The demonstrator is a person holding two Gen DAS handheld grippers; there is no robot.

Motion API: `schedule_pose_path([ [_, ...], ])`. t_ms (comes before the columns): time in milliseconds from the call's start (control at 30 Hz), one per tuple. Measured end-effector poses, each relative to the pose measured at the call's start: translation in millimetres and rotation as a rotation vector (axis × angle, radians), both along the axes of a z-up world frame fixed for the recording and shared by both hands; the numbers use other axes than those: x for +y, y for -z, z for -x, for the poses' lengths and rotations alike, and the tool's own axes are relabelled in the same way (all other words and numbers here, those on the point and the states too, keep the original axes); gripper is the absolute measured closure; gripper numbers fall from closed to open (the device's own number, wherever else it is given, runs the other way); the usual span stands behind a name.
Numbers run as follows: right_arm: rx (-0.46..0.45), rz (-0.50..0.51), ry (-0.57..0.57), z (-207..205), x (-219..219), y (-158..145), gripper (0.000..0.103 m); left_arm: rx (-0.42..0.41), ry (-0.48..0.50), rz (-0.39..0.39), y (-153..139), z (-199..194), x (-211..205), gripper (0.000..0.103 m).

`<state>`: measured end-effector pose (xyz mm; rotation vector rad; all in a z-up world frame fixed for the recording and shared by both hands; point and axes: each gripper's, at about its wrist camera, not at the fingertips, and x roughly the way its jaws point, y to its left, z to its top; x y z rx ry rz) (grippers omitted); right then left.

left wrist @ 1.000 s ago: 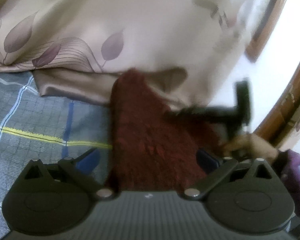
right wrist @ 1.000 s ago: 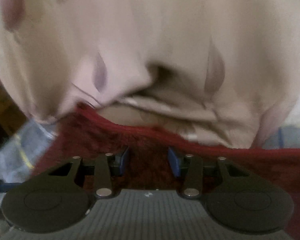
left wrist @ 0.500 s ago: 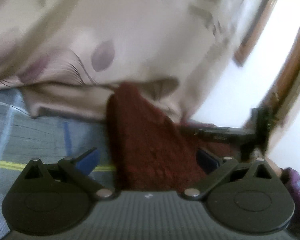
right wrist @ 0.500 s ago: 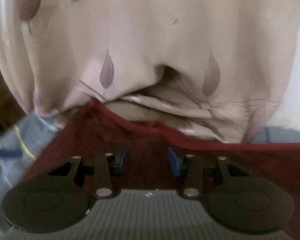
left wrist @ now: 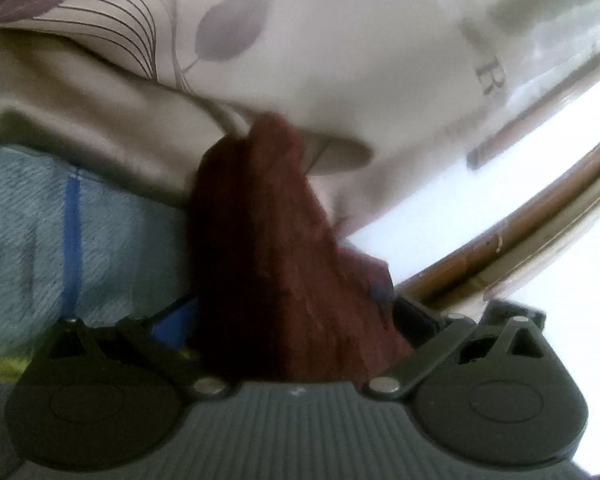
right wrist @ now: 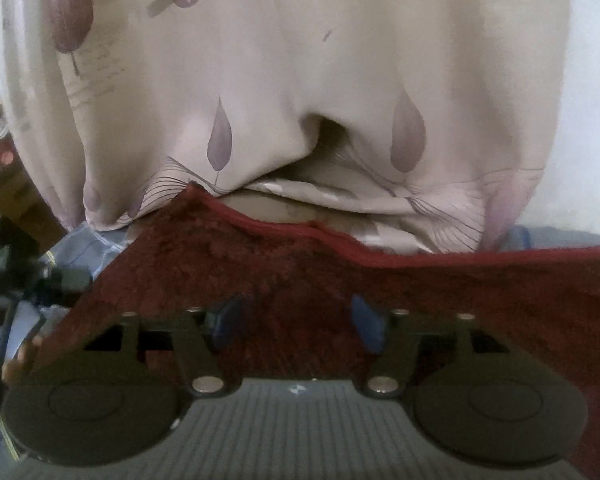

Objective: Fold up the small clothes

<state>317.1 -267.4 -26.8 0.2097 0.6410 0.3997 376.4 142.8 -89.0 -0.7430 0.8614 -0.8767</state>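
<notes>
A dark red fleecy cloth [left wrist: 276, 264] runs between the fingers of my left gripper [left wrist: 288, 316], bunched and standing up toward the beige pillow. The blue pads sit wide apart at either side of it, and the cloth hides whether they press it. In the right wrist view the same red cloth [right wrist: 300, 264] spreads wide under and between the blue pads of my right gripper [right wrist: 296, 324], with its hemmed edge along the far side. The pads stand a moderate gap apart with cloth filling the gap.
A beige pillow with purple leaf prints [right wrist: 300, 80] lies right behind the cloth; it also fills the top of the left wrist view [left wrist: 300, 40]. A grey-blue checked bedsheet [left wrist: 40, 240] lies at the left. A wooden bed frame [left wrist: 520, 240] curves at the right.
My left gripper has moved forward toward the pillow with the cloth; the other gripper has left its view. In the right view the cloth's left corner has risen and the pillow is closer.
</notes>
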Motion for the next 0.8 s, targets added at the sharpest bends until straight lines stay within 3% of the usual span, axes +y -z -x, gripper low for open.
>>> schedule_pose_path([
  [167,0.017,-0.053,0.025,0,-16,13,0.039,0.019,0.079,0.033,2,-18,-24,0.000],
  [367,0.027,-0.127,0.034,-2,-22,25,0.037,-0.005,0.084,-0.019,-1,-16,-32,0.002],
  [467,0.024,-0.211,0.047,-1,-31,22,0.036,-0.005,0.030,-0.056,-3,-12,-35,0.018],
  [533,0.025,-0.227,0.086,-5,-35,17,0.036,0.024,-0.009,-0.059,0,-11,-31,0.059],
  [567,0.025,-0.238,0.101,-8,-37,15,0.036,0.035,-0.035,-0.072,-1,-10,-30,0.062],
  [600,0.038,-0.249,0.113,-14,-38,14,0.044,0.039,-0.045,-0.072,-2,-8,-28,0.064],
  [633,0.049,-0.248,0.119,-20,-38,12,0.063,0.039,-0.051,-0.072,-4,-6,-28,0.066],
  [700,0.079,-0.207,0.120,-35,-31,11,0.081,0.034,-0.062,-0.086,-13,-1,-31,0.066],
  [800,0.171,-0.128,0.100,-61,-15,24,0.084,0.026,-0.087,-0.096,-29,6,-37,0.068],
])
